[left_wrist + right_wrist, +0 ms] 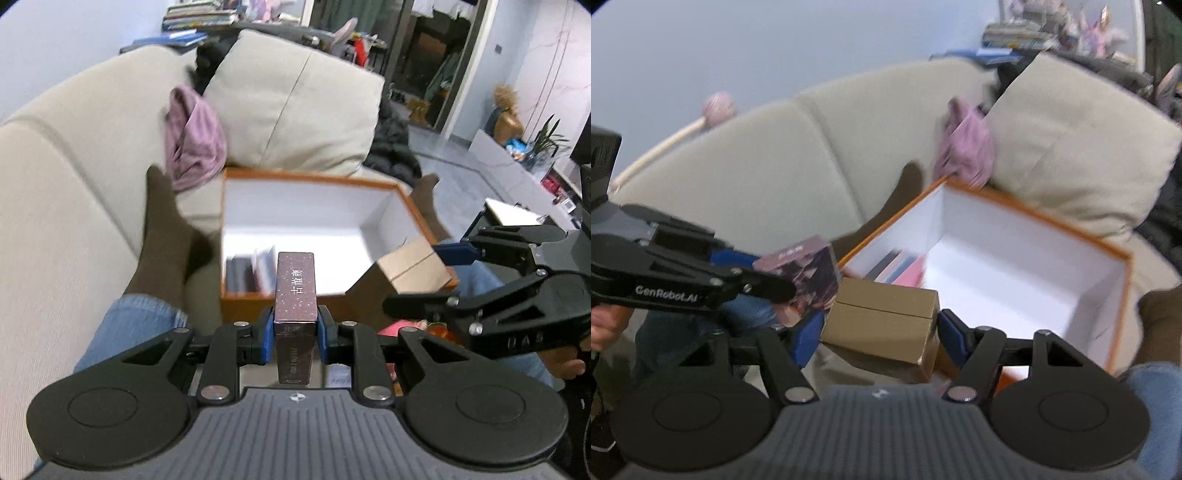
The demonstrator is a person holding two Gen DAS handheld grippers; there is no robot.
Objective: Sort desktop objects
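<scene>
The left gripper [295, 334] points downward, its blue pads clamped on a narrow purple box [295, 291] that stands upright between them. The right gripper [877, 332], also angled down and set wider, grips a tan cardboard box [882, 321] across its sides. Both boxes hang at the near edge of an open orange storage box [406, 201] lying on a beige sofa [55, 221], between the person's legs.
</scene>
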